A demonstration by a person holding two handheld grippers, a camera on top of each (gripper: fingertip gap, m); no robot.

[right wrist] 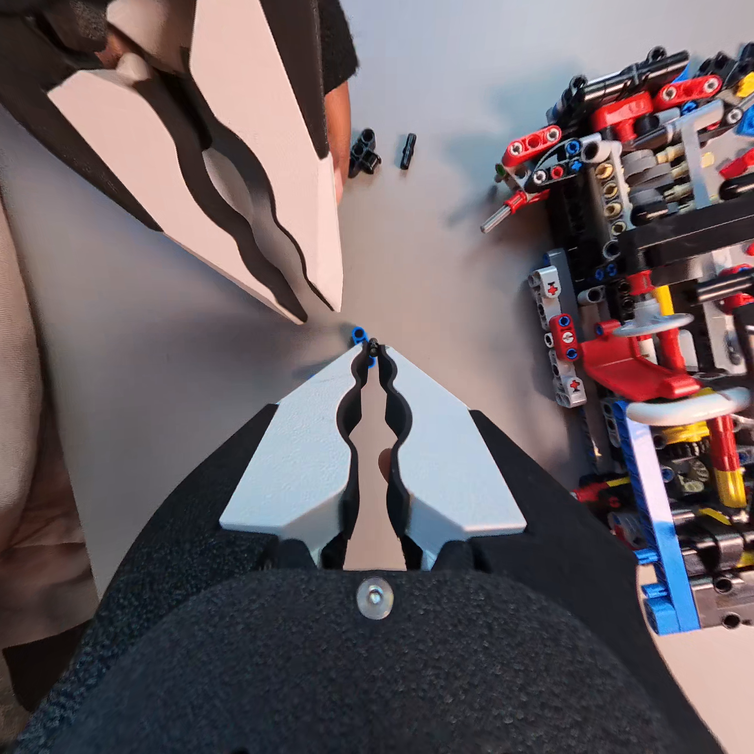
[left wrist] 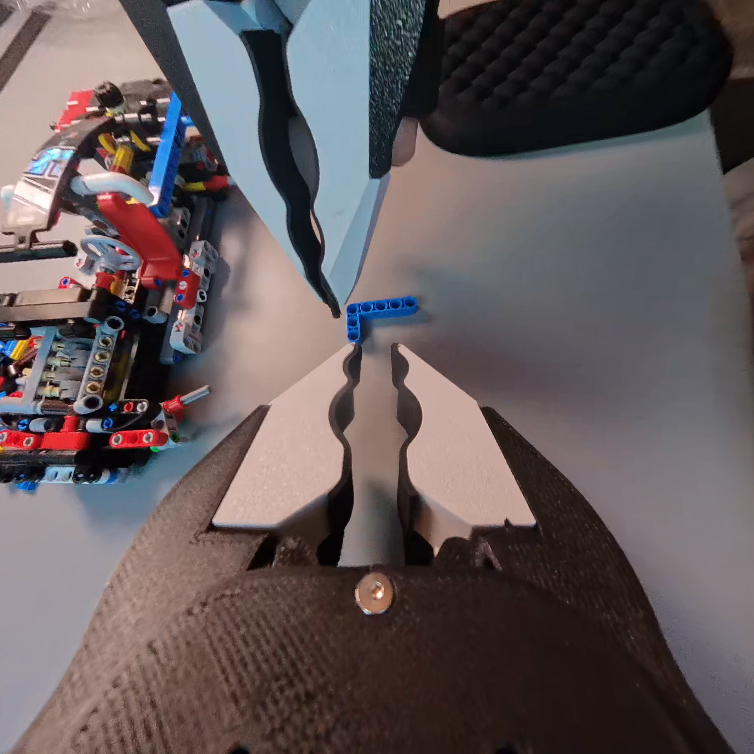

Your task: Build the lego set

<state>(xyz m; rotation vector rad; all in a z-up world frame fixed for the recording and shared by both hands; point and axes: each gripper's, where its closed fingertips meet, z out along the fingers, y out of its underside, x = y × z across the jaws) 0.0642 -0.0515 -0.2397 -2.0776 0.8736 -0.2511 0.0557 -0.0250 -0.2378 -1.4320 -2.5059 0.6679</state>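
The black textured body of the left gripper fills the lower part of its own view, its pale fingers parted with bare table between them and holding nothing. Just past its tips, at 12 o'clock, a blue L-shaped beam lies flat on the pale grey table, its short arm pointing back toward the left finger. The right gripper comes in from 11 o'clock in that view, its tips drawn almost together at the beam's corner. Its own camera shows those tips pinched on a small black pin, directly over the blue beam, of which only a corner shows there.

The half-built lego vehicle sits at 9 o'clock in the left wrist view and at 3 o'clock in the right wrist view, a dense frame of black, grey, red, blue and yellow parts with a grey steering wheel and a red seat. Two loose black connectors lie on the table at 12 o'clock in the right wrist view, well apart from the beam. A dark mesh chair seat borders the table at 1 o'clock. The tabletop is smooth, matte and softly shadowed beneath both tools.
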